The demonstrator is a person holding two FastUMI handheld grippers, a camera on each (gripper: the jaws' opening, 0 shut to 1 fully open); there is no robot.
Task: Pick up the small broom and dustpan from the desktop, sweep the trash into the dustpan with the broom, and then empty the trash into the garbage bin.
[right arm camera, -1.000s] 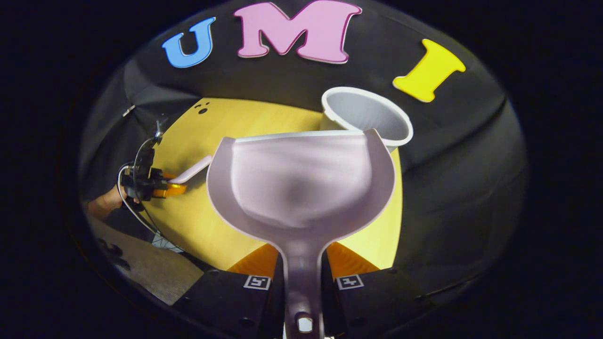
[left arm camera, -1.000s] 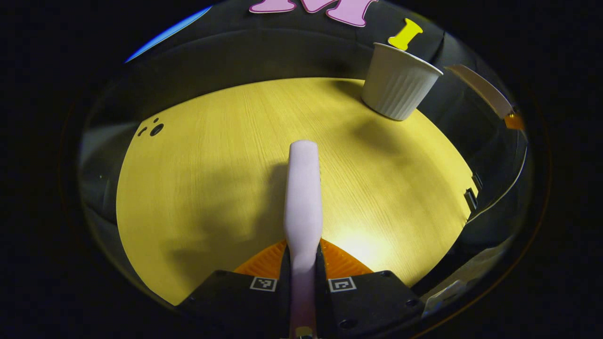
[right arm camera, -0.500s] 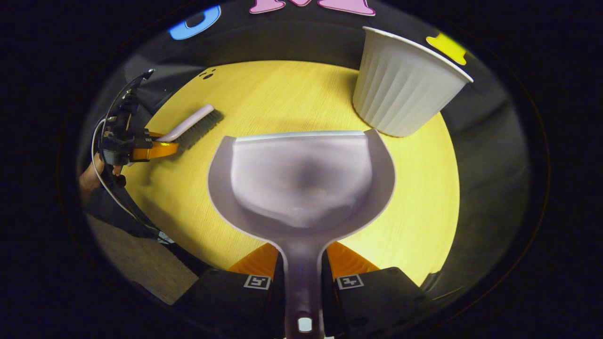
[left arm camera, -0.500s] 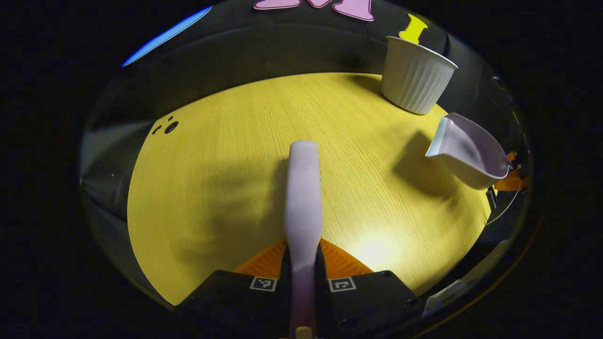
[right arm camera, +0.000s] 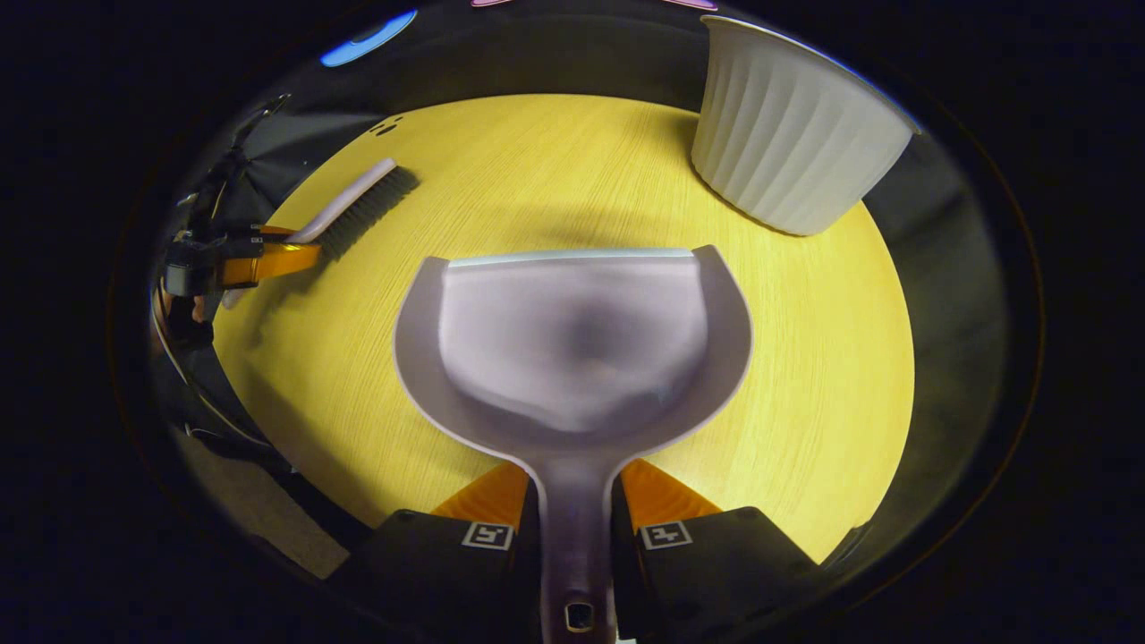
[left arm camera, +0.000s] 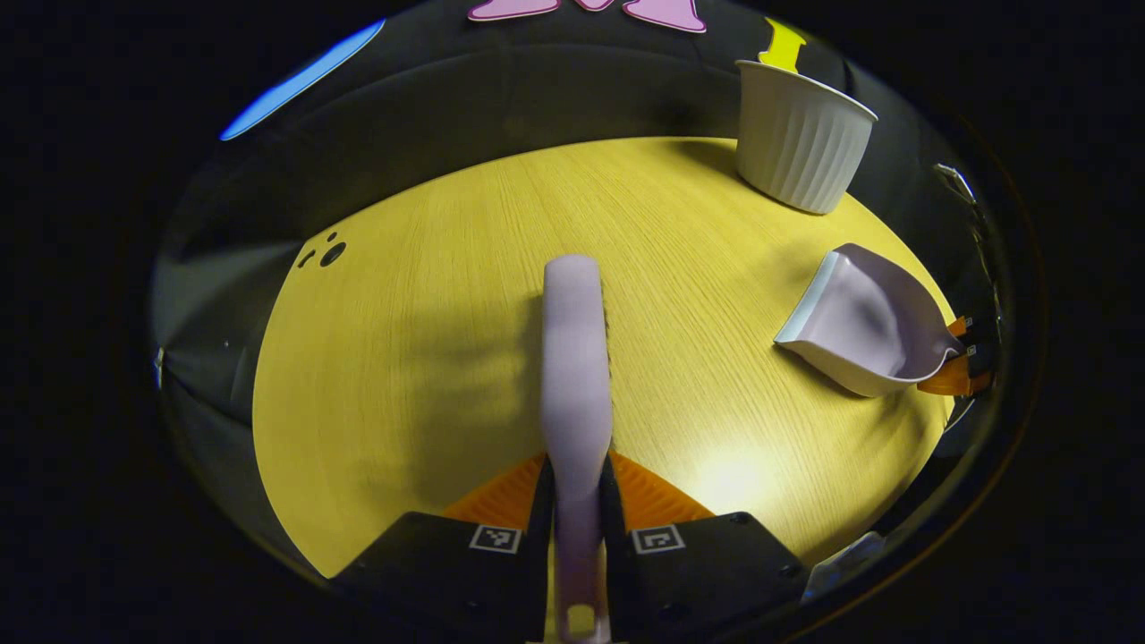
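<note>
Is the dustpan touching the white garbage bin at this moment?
Apart. The left gripper view shows bare yellow desktop between the dustpan and the garbage bin; the right gripper view shows the same strip.

- The dustpan [right arm camera: 572, 349] is brought down from beside the bin's mouth to low over the desk [right arm camera: 805, 376]; in the left gripper view the dustpan [left arm camera: 868, 322] is now seen resting near the desk's right edge.
- The garbage bin [right arm camera: 792, 143] is now viewed from its ribbed side, its inside no longer being looked into.
- The broom [right arm camera: 353, 206] is seen lowered, with its bristles turned down on the desk.
- In the left gripper view the garbage bin [left arm camera: 801, 139] is shifted to the right.
</note>
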